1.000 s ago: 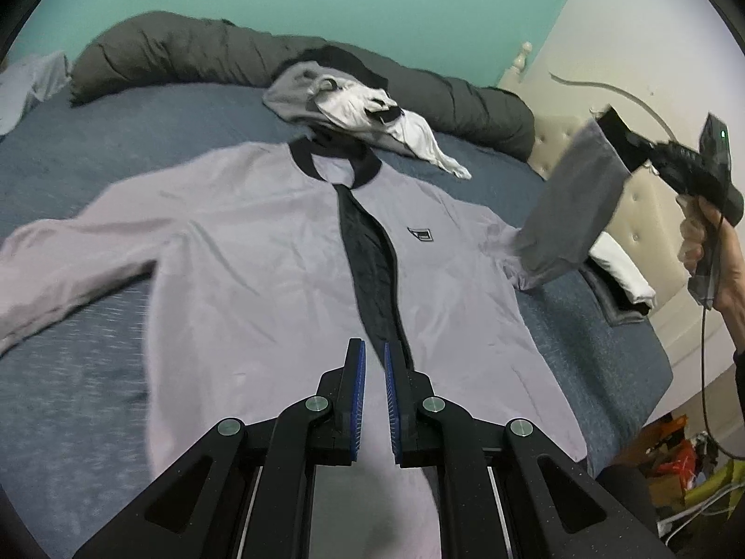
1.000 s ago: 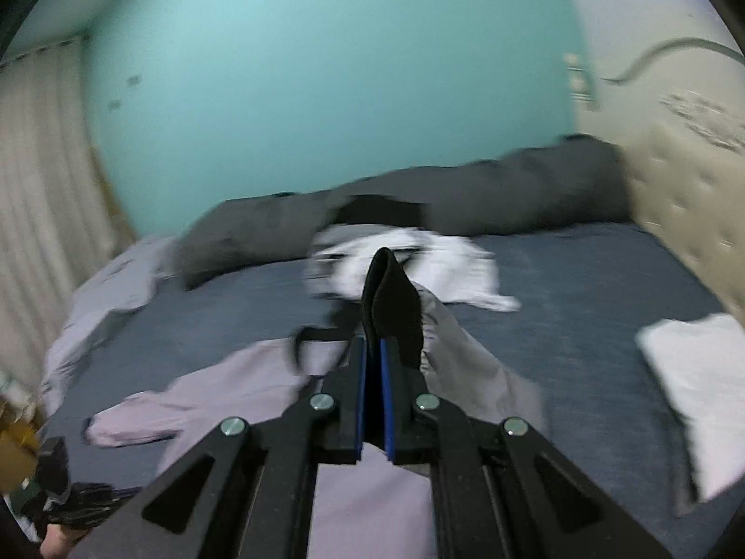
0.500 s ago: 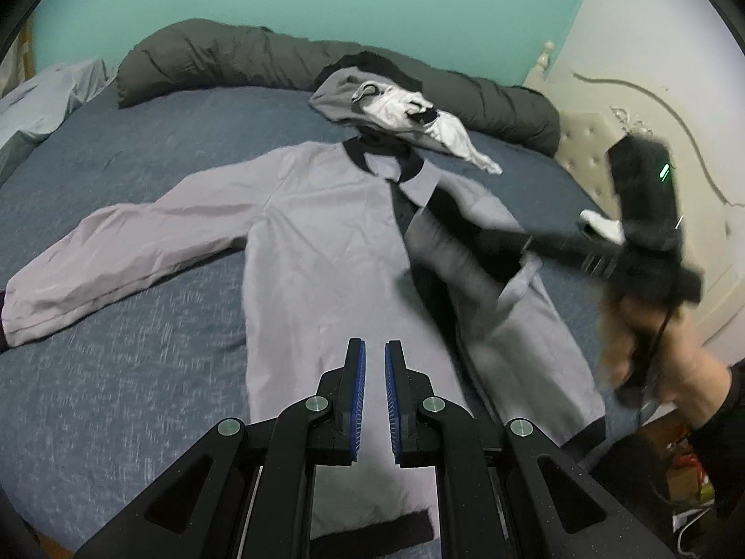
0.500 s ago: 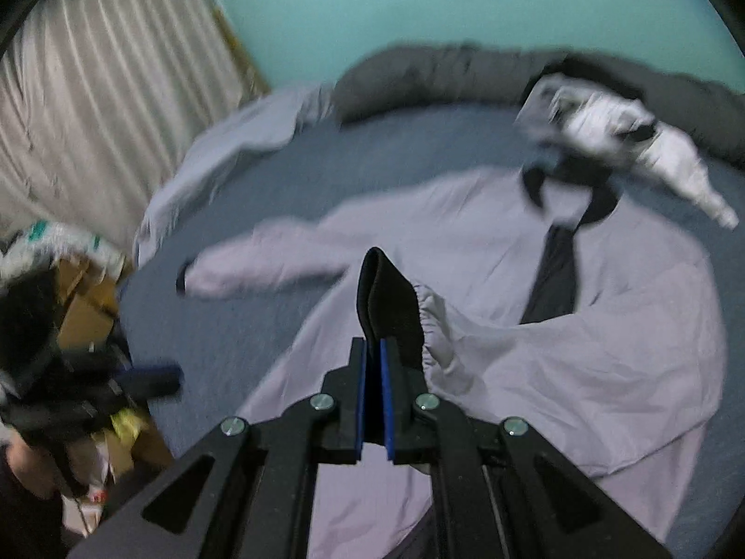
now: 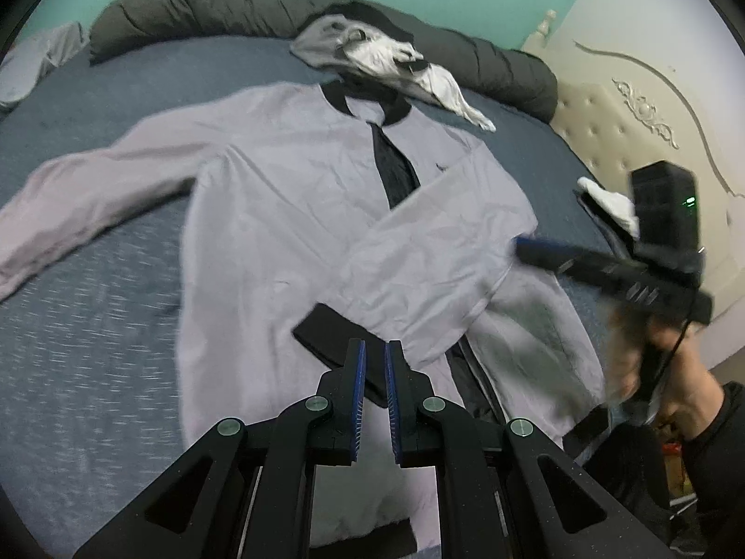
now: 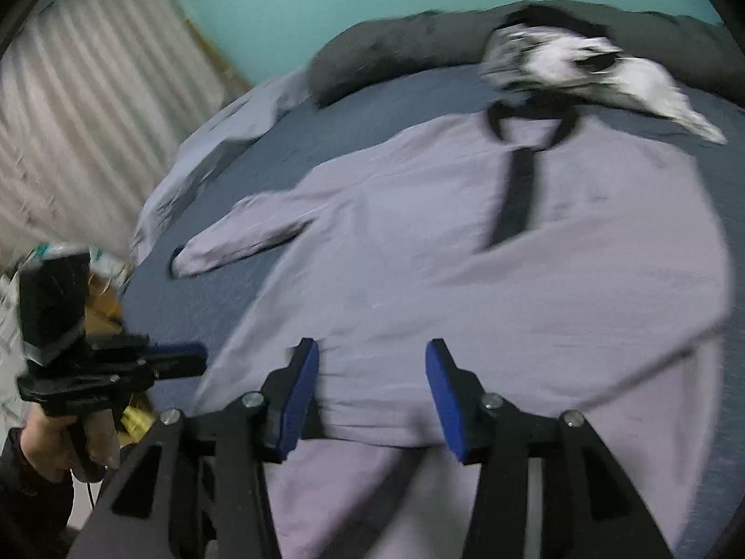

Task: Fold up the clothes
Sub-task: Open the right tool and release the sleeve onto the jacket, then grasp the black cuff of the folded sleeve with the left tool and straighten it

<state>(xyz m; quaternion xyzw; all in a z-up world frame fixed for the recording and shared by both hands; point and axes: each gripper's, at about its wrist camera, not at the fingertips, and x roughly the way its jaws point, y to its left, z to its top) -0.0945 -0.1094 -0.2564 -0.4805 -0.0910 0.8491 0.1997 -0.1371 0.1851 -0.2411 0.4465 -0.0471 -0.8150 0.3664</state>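
A pale lilac jacket [image 5: 279, 214] with black collar and zip strip lies spread face up on the blue bed [image 5: 93, 349]. One sleeve [image 5: 442, 251] is folded across its front, and its black cuff [image 5: 326, 335] lies just ahead of my left gripper [image 5: 375, 354]. That gripper hovers over the hem, jaws a narrow slit just starting to part, nothing between them. My right gripper [image 6: 372, 372] is opening above the folded sleeve; its pads [image 6: 302, 391] stand apart from the cloth. The other sleeve [image 6: 242, 237] stretches out sideways. Each gripper shows in the other's view: the right [image 5: 526, 247], the left [image 6: 186, 358].
A dark grey rolled duvet [image 5: 209, 9] runs along the bed's far side, with a heap of grey and white clothes [image 5: 372, 51] at the jacket's collar. A white folded item [image 5: 610, 205] lies by the cream headboard [image 5: 628, 139]. Curtains [image 6: 84, 93] and floor clutter [image 6: 107, 307] flank the bed.
My right gripper swung the held sleeve down across the jacket's front, then opened and let the cuff go. My left gripper sank a little over the hem.
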